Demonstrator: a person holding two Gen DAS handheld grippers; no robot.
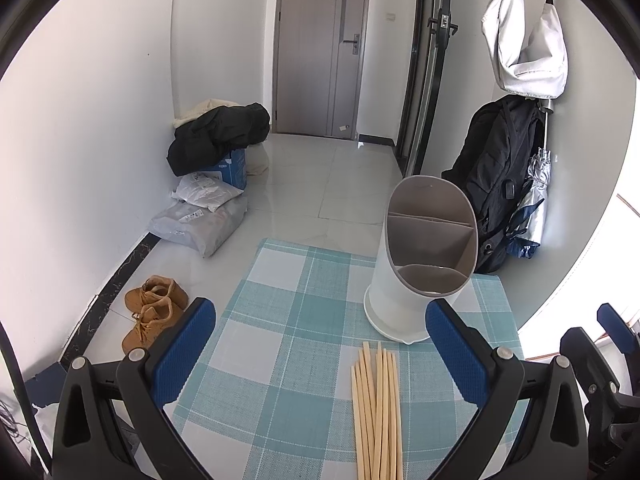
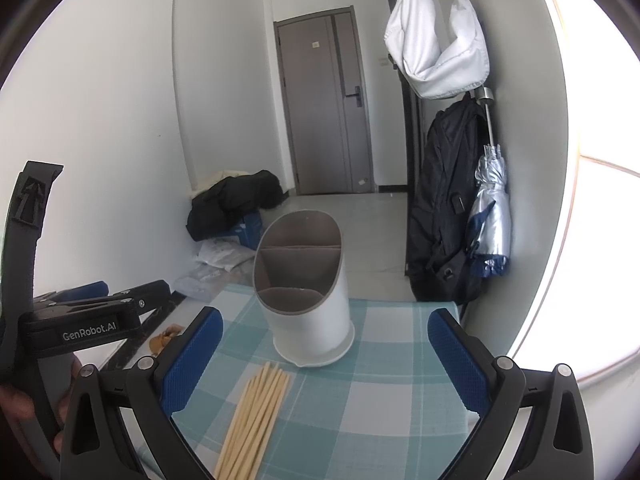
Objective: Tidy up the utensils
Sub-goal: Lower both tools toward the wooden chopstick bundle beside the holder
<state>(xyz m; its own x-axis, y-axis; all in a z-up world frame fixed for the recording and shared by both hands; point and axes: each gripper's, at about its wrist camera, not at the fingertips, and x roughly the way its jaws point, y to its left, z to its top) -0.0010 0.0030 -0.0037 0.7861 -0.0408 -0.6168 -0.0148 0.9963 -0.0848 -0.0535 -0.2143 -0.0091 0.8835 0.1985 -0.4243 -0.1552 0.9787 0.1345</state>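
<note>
A white utensil holder [image 1: 416, 268] with grey-brown inner compartments stands upright at the far side of the checked teal tablecloth [image 1: 280, 340]; it also shows in the right wrist view [image 2: 308, 292]. Its compartments look empty. A bundle of several wooden chopsticks [image 1: 376, 412] lies flat on the cloth in front of it, also in the right wrist view [image 2: 256, 416]. My left gripper [image 1: 320, 344] is open and empty above the cloth, the chopsticks between its blue pads. My right gripper [image 2: 324, 356] is open and empty, facing the holder.
The table is small, with the floor close past its far and left edges. Brown shoes [image 1: 154, 312] and parcels [image 1: 200, 216] lie on the floor to the left. A black backpack [image 1: 500, 184] and umbrella hang at right. The left gripper's body [image 2: 80, 328] is at my right view's left.
</note>
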